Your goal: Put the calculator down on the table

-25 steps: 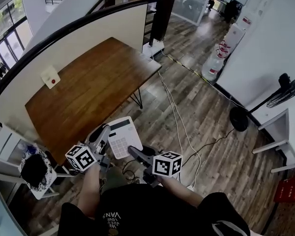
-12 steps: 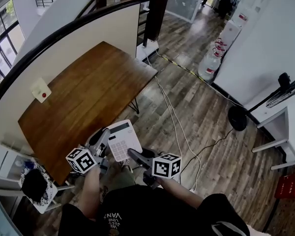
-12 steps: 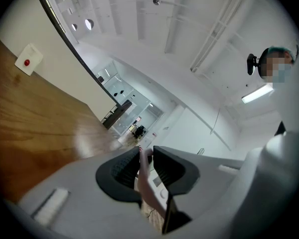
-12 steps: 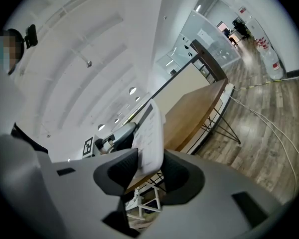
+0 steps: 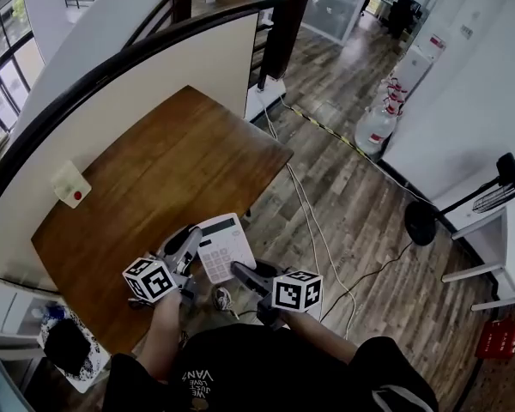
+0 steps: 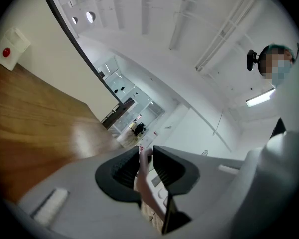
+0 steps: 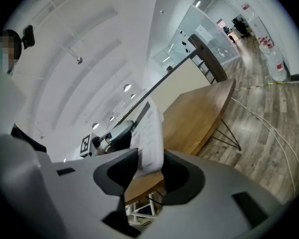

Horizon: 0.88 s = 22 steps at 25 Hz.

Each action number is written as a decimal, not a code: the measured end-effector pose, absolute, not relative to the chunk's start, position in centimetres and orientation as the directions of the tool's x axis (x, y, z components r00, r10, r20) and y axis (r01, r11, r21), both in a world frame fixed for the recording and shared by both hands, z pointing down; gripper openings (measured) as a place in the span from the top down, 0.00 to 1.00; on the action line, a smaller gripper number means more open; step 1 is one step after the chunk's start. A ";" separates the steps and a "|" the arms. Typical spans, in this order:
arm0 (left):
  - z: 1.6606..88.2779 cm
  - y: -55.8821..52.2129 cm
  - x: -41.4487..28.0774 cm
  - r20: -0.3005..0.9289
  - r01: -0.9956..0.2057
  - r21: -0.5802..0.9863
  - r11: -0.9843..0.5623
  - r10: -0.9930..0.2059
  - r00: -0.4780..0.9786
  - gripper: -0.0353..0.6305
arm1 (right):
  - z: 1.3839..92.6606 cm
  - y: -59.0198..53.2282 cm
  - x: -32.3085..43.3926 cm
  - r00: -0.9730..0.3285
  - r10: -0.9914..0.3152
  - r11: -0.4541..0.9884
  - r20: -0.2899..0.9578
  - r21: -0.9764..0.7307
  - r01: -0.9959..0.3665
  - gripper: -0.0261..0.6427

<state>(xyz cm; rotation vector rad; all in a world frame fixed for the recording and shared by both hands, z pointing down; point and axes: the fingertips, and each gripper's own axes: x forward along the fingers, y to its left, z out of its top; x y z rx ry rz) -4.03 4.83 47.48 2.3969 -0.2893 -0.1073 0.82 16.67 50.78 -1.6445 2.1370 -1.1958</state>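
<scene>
- carrying the calculator [image 5: 226,245] between both grippers, you've brought it from over the floor to the table's [image 5: 154,178] near edge.
- your left gripper [image 5: 189,242] clamps its left edge and your right gripper [image 5: 239,271] its near right corner, jaws only as wide as the casing.
- it looks airborne, so lowering remains.

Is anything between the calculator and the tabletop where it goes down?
Nothing visible. The calculator, clamped between the left tool and the right tool, is at the table's near edge. The wood ahead is bare, and the small white box sits far off by the partition.
</scene>
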 end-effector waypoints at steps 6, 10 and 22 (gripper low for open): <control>47.7 -0.7 -3.4 -0.009 -0.176 0.670 -0.721 -0.245 0.970 0.82 | 51.1 10.9 1.7 -0.383 -0.862 0.062 0.332 -0.680 -0.731 0.74; 48.1 -3.7 -3.6 -0.004 -0.194 0.676 -0.711 -0.266 0.964 0.82 | 51.3 7.8 2.1 -0.406 -0.856 0.086 0.319 -0.687 -0.721 0.74; 49.2 -11.9 -3.5 0.004 -0.295 0.686 -0.665 -0.402 0.916 0.85 | 52.3 -1.7 4.3 -0.507 -0.799 0.167 0.324 -0.691 -0.703 0.74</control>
